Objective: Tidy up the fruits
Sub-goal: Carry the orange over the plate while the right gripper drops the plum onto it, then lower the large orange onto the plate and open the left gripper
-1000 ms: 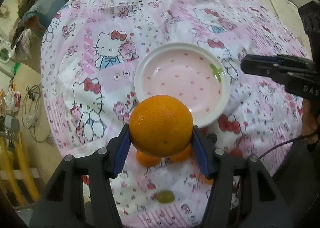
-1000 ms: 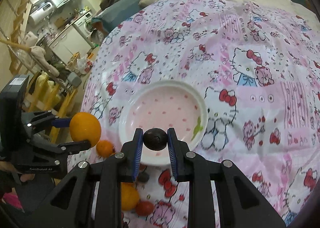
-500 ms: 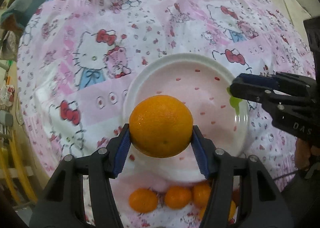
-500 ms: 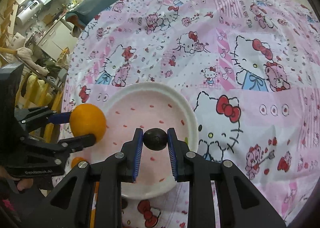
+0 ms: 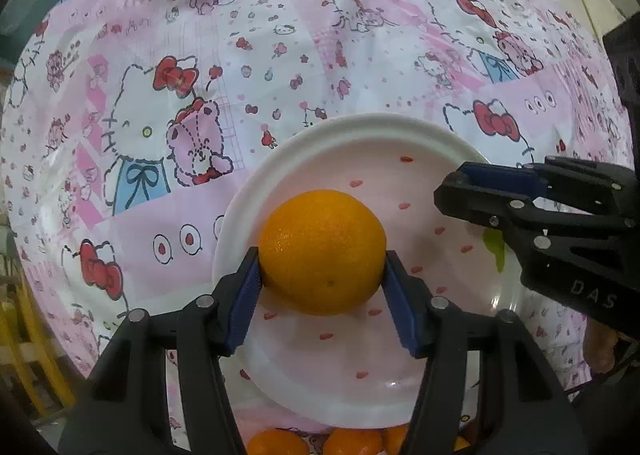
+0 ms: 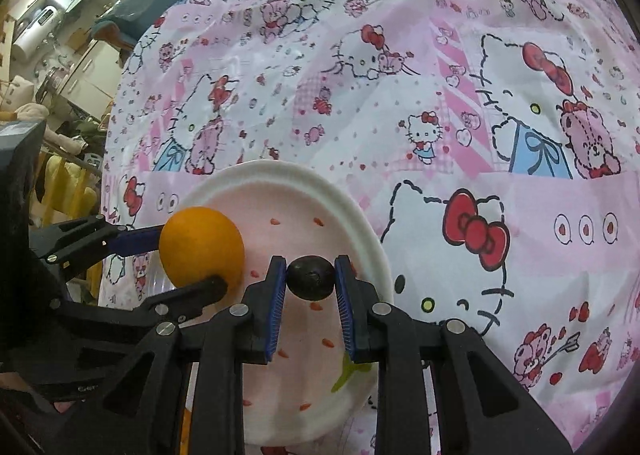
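Note:
A large orange sits between the blue pads of my left gripper, which is shut on it just above the left part of a white plate with a pink, red-dotted centre. My right gripper is shut on a small dark round fruit over the same plate. In the right wrist view the orange and the left gripper show at the left. In the left wrist view the right gripper reaches in from the right, and the dark fruit is hidden.
The plate rests on a pink cartoon-cat tablecloth over a round table. Several small oranges lie at the table's near edge below the plate. Clutter and furniture stand beyond the table's left edge.
Both grippers have come down and forward over the plate, each still holding its fruit. The plate looks larger and nearer. The small oranges have slid toward the bottom edge of the left wrist view.

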Action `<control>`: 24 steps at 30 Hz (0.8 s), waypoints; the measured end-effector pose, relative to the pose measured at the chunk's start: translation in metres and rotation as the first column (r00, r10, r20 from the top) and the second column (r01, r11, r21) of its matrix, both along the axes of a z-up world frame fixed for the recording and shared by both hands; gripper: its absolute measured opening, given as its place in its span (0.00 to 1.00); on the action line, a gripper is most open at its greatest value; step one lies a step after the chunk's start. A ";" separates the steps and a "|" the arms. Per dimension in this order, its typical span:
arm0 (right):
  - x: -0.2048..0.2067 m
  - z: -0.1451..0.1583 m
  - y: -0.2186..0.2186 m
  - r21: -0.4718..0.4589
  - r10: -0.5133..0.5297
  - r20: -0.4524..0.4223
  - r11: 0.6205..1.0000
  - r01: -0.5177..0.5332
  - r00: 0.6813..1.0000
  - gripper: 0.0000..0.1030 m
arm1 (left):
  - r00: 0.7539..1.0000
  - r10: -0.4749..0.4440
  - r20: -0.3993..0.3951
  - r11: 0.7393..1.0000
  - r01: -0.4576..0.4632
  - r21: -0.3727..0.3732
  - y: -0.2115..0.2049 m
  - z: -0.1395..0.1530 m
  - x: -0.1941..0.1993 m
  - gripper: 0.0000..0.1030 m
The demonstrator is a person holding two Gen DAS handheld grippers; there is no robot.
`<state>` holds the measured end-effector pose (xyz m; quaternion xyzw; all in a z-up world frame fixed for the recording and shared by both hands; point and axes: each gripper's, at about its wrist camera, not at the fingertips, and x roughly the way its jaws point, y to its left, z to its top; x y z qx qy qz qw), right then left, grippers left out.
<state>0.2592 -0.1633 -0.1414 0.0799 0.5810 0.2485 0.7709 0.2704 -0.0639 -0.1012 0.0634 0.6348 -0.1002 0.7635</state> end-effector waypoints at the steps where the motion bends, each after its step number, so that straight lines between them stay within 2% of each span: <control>1: 0.002 -0.002 0.000 0.005 -0.004 -0.006 1.000 0.004 1.000 0.25 | 1.000 -0.003 0.003 1.000 0.003 -0.002 0.000 0.000 0.000 0.54; 7: 0.010 -0.008 0.000 0.026 -0.015 -0.031 1.000 0.016 0.999 0.25 | 1.000 -0.018 0.012 1.000 0.018 0.000 0.001 0.000 0.003 0.55; 14: 0.014 -0.011 0.004 0.123 -0.016 -0.059 0.992 0.023 0.998 0.28 | 1.000 -0.030 0.001 0.999 0.030 0.020 -0.004 0.000 0.003 0.57; 19: 0.014 0.001 0.007 0.096 -0.004 -0.013 0.995 0.005 1.000 0.28 | 0.999 -0.039 0.004 0.999 0.039 0.029 -0.009 0.000 -0.001 0.59; 21: 0.016 0.002 0.003 0.112 -0.021 -0.020 0.993 0.023 1.000 0.28 | 0.999 -0.035 0.011 0.999 0.034 0.029 -0.009 0.002 -0.001 0.67; 24: 0.018 0.003 -0.001 0.108 -0.031 -0.024 0.994 0.033 0.999 0.28 | 0.999 -0.032 0.026 0.999 0.031 0.017 -0.007 0.008 -0.002 0.74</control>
